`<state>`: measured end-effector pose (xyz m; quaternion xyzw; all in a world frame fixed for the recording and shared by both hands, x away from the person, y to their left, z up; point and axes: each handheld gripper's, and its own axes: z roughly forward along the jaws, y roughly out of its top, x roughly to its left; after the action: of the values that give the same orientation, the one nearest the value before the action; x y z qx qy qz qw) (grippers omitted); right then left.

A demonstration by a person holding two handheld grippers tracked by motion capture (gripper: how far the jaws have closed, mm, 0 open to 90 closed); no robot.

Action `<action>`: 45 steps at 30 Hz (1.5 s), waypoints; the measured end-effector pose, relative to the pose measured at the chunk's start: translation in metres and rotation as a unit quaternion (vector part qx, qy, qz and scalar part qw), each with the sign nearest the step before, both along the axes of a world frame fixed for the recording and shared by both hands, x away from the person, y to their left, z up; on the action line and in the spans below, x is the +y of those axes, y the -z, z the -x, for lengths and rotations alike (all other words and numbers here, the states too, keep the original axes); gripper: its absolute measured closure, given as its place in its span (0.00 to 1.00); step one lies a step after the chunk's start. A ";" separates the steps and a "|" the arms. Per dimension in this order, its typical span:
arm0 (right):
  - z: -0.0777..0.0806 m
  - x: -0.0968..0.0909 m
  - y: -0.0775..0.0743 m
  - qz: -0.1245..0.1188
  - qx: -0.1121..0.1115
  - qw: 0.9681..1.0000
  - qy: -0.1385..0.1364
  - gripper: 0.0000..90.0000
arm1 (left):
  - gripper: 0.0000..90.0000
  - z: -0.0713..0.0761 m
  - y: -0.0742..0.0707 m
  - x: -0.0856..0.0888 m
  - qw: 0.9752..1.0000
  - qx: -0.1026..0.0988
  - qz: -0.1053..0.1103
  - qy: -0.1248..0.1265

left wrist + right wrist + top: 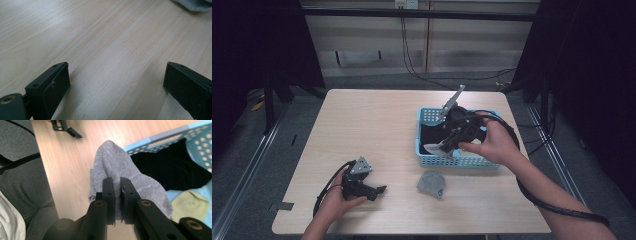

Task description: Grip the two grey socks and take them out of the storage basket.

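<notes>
- The right gripper (117,195) is pinching a grey sock (117,167) between its jaws, which are closed almost flat on the fabric; most of the sock is draping out beyond the fingertips and down both sides of them.
- In the high view, the right gripper (447,146) is hanging at the near wall of the blue basket (462,161), with the pale sock (434,148) trailing from its tips toward the basket's left corner.
- Just past the held sock, on the basket side of the fingers, a black garment (172,167) is lying in the basket, and a pale yellow piece (190,205) is sitting close beside the right jaw.
- The left gripper (379,189) is resting low over the table (362,125) with its jaws spread wide and nothing between them; only bare wood is lying between the pads (56,85).
- A second grey sock (431,183) is lying on the table ahead of the left fingertips, well clear of them.
- Risk: the grip looks to be on a thin fold, so the sock may be slipping free if it is being pulled quickly.
- Risk: the hanging end could be snagging on the basket's rim or dragging the black garment out with it.
</notes>
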<state>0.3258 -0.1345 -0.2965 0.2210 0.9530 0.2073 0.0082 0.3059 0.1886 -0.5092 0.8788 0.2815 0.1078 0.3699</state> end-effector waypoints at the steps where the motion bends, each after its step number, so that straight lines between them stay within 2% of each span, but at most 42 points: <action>1: 0.002 0.002 0.001 -0.002 0.002 1.000 -0.005 0.94 | 0.07 0.000 0.000 0.000 1.000 0.000 0.000 0.000; 4: 0.009 0.010 0.004 -0.007 0.004 1.000 -0.018 0.94 | 0.07 -0.001 0.000 0.001 1.000 -0.001 -0.005 0.005; 5: 0.011 0.013 0.006 -0.009 0.001 1.000 -0.025 0.94 | 0.07 0.000 0.000 0.000 1.000 -0.001 0.000 0.001; 11: 0.021 0.026 0.018 -0.013 0.013 0.999 -0.048 0.94 | 0.07 0.000 0.000 0.000 1.000 -0.001 0.000 0.001; 18: 0.027 0.036 0.037 -0.017 0.023 0.998 -0.057 0.92 | 0.07 0.000 0.000 0.000 1.000 0.000 0.000 0.000; 19: 0.027 0.037 0.040 -0.022 0.028 0.998 -0.055 0.88 | 0.07 0.000 0.000 0.000 1.000 -0.001 0.000 0.001; 20: 0.026 0.038 0.044 -0.026 0.031 0.998 -0.055 0.80 | 0.07 0.000 0.000 0.000 1.000 -0.001 0.000 0.001; 22: 0.027 0.040 0.048 -0.017 0.020 0.998 -0.049 0.63 | 0.07 0.000 0.000 0.000 1.000 0.000 0.000 0.000; 23: 0.026 0.040 0.051 -0.018 0.022 0.998 -0.048 0.59 | 0.07 0.000 0.000 0.000 1.000 0.000 0.000 0.000; 24: 0.026 0.039 0.052 -0.017 0.027 0.999 -0.042 0.59 | 0.07 0.000 0.000 0.000 1.000 0.000 0.000 0.000; 26: 0.024 0.036 0.055 -0.020 0.019 0.999 -0.033 0.57 | 0.07 0.000 0.000 0.000 1.000 0.000 0.000 0.000; 29: 0.021 0.028 0.058 -0.021 0.028 0.999 -0.025 0.52 | 0.07 0.000 0.000 0.000 1.000 0.000 0.000 0.000; 35: 0.022 0.010 0.064 -0.025 0.030 0.999 -0.007 0.44 | 0.07 0.000 0.000 0.000 1.000 -0.001 0.000 0.001; 45: 0.028 -0.021 0.088 -0.014 0.027 0.999 0.021 0.38 | 0.07 0.000 0.000 0.000 1.000 0.000 0.000 0.001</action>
<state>0.2973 -0.1559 -0.3849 0.2464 0.9451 0.2140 -0.0168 0.3061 0.1887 -0.5092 0.8790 0.2805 0.1078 0.3701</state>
